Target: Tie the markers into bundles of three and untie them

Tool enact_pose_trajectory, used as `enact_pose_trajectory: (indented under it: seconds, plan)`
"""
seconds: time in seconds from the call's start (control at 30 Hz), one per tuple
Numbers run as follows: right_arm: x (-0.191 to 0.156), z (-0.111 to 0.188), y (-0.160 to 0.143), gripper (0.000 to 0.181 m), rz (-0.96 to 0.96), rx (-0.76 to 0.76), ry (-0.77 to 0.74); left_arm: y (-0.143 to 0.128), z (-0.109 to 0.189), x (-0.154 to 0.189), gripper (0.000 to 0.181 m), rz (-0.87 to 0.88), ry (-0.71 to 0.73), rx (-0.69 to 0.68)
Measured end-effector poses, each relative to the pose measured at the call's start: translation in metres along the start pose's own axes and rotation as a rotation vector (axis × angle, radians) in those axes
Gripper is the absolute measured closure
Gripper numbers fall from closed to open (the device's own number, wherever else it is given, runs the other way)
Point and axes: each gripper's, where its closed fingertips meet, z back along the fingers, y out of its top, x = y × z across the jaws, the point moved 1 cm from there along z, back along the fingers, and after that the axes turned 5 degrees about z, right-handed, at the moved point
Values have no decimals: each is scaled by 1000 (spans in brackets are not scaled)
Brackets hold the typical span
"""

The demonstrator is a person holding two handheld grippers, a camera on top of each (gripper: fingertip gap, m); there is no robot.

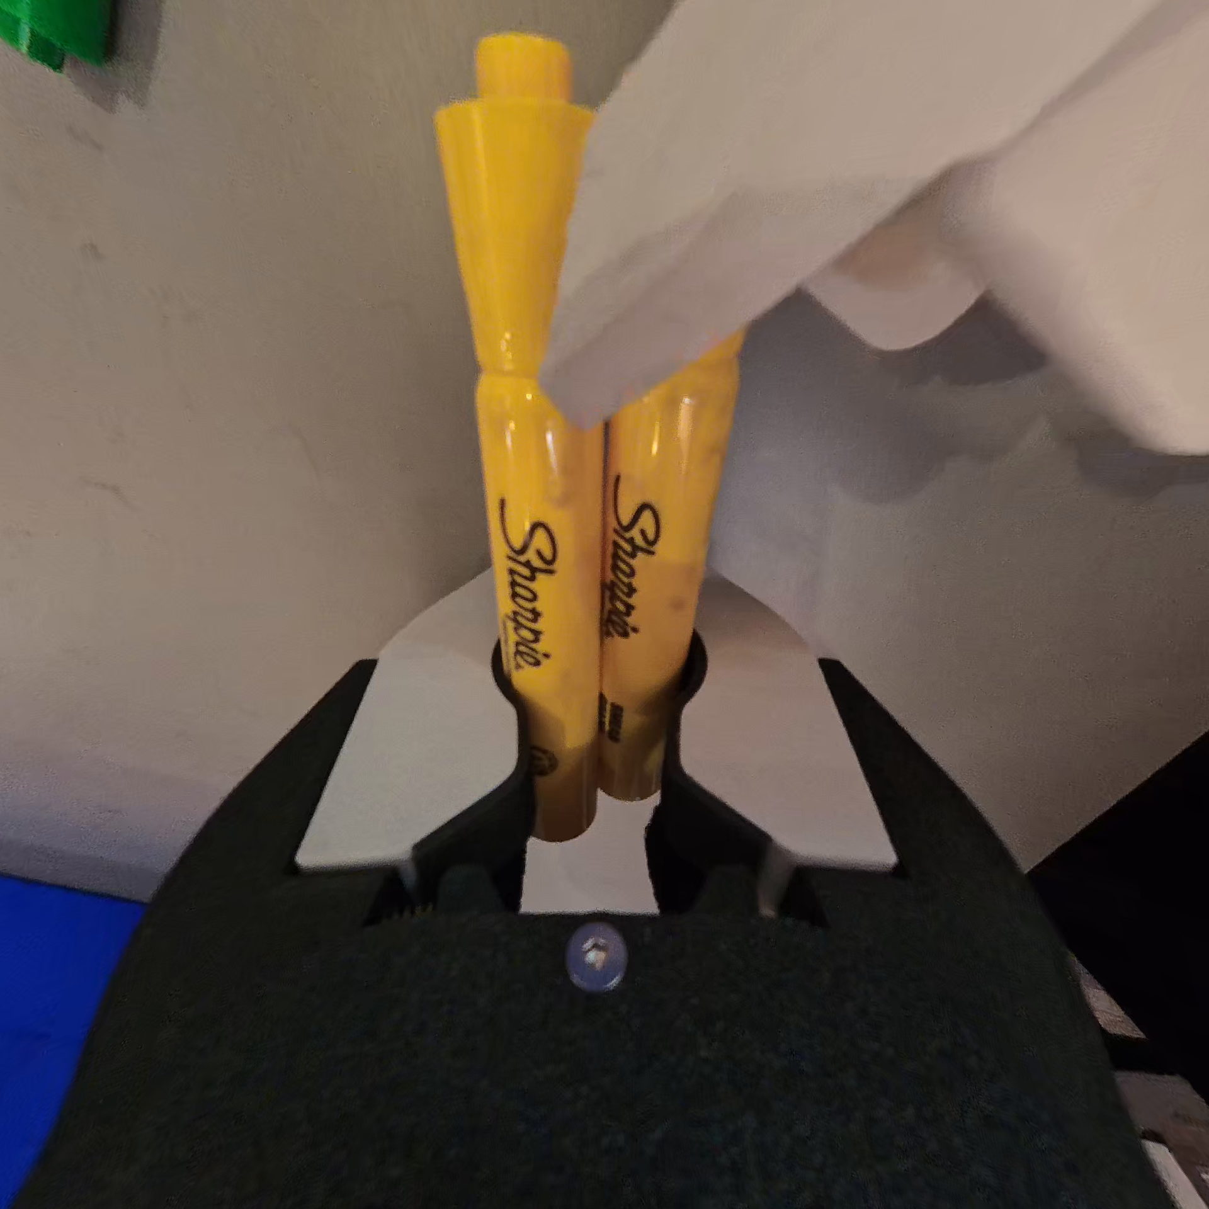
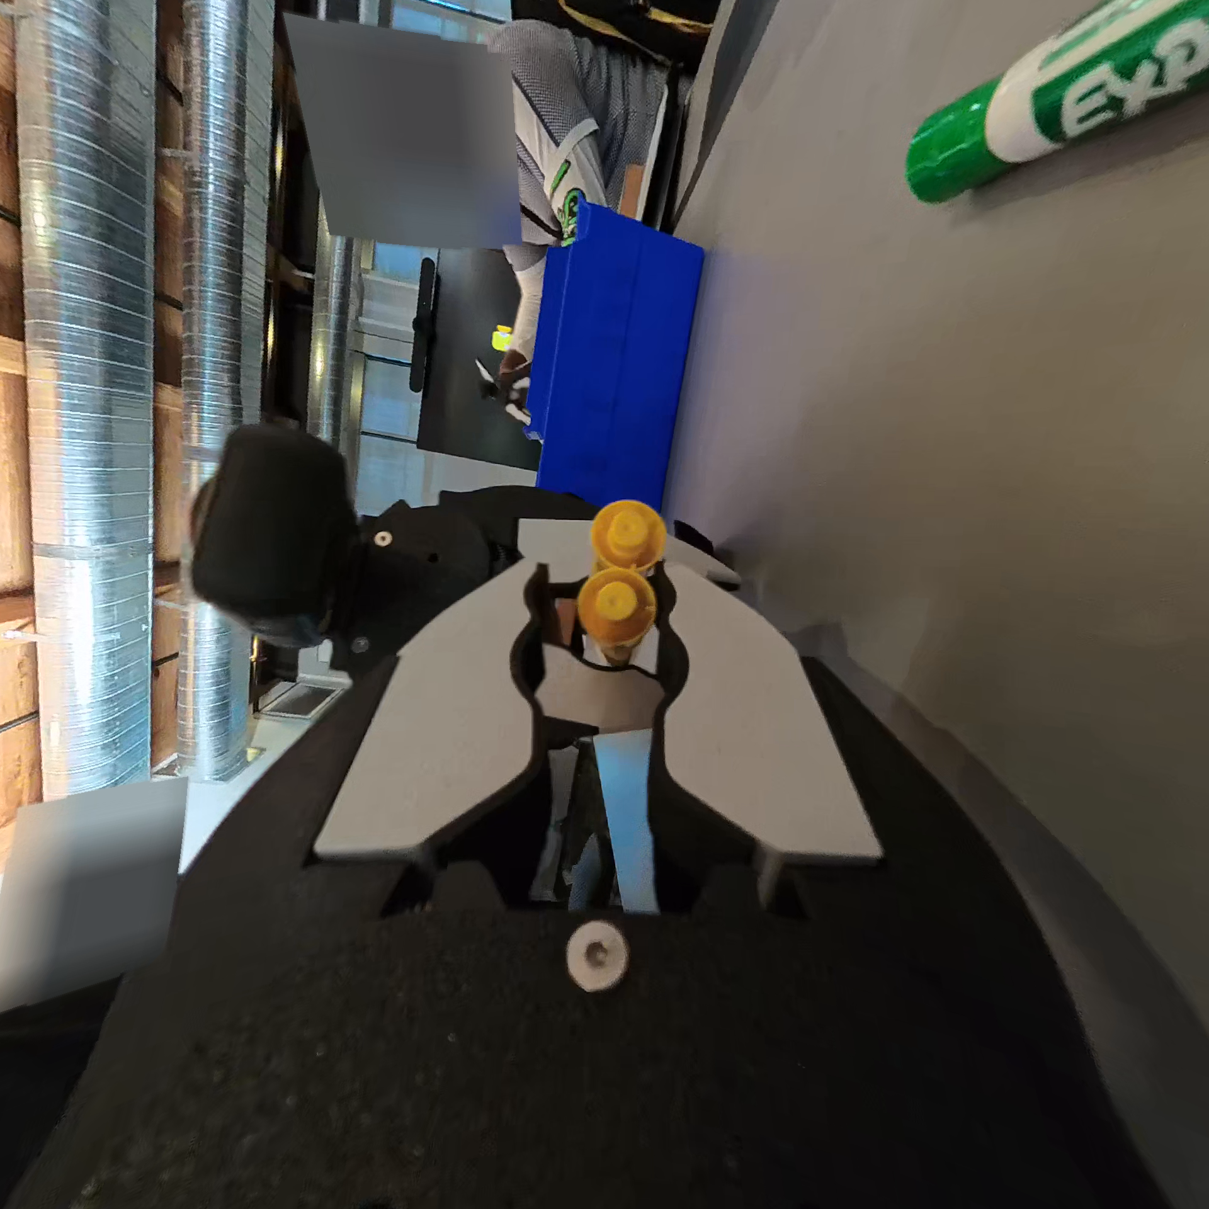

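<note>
In the left wrist view my left gripper (image 1: 598,661) is shut on two yellow markers (image 1: 543,523), side by side and pointing away from the camera. A white finger of my right gripper (image 1: 687,229) comes in from the upper right and hides the right marker's cap. In the right wrist view my right gripper (image 2: 598,576) is partly open, its fingers on either side of the nearer yellow marker cap (image 2: 615,602), seen end-on. The second cap (image 2: 628,533) sits just beyond. The left gripper's black body (image 2: 392,556) is behind them.
A green and white marker (image 2: 1020,111) lies on the grey table (image 2: 948,458). A blue bin (image 2: 615,360) stands at the table's edge, also at the lower left in the left wrist view (image 1: 46,968). A person stands behind the bin. My hands' fingertips stand some 9 cm from each other.
</note>
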Motion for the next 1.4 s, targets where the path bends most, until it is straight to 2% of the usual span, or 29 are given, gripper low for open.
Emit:
enact_pose_trajectory:
  seconds: [0.17,0.33,0.43,0.47,0.5,0.57,0.87,1.03,1.3,1.4]
  plan:
    - [-3,8,8,142,95,-20,17,-10,1,-6,139,19,-14,-6]
    - [-15,18,8,147,447,-163,-20,-21,8,-9,139,27,-49,1]
    - [-16,20,8,144,721,-239,-113,-21,15,-1,139,35,-129,36]
    - [-16,19,6,141,747,-262,-127,-22,17,-2,139,34,-114,36]
    - [-16,16,3,133,708,-281,-125,-23,17,-6,139,26,-82,31]
    - [-25,10,-5,131,564,-296,-29,-23,18,-6,139,18,-62,29]
    - [-20,-4,-8,148,273,-249,36,-20,20,6,139,-18,-83,57]
    - [-16,-5,-17,160,235,-300,13,-21,21,7,139,-32,-74,50]
    - [-13,-7,-21,160,170,-301,14,-24,18,6,138,-49,-68,45]
    - [-16,-6,-20,154,188,-294,38,-25,19,7,139,-56,-79,51]
